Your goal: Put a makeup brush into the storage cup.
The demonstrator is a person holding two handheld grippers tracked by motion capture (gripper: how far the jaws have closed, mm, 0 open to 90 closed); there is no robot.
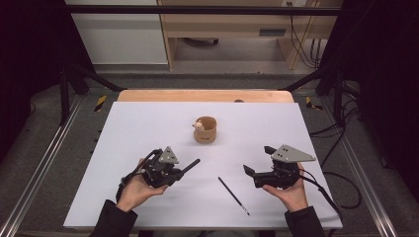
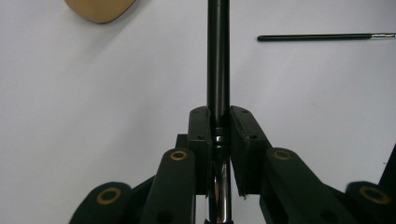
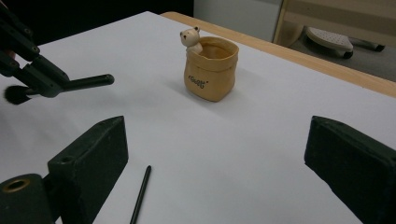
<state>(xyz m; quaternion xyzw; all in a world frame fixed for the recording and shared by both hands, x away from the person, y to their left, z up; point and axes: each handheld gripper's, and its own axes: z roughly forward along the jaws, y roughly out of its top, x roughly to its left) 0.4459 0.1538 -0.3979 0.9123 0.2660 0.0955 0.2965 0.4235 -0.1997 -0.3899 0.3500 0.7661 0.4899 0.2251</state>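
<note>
Left gripper view, brush (image 2: pixel 218 56) tip cut off

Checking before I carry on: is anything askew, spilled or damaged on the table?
Nothing stands out. The cup stands upright, the thin brush lies flat on the white sheet, and the left tongs grip the black brush squarely.
</note>
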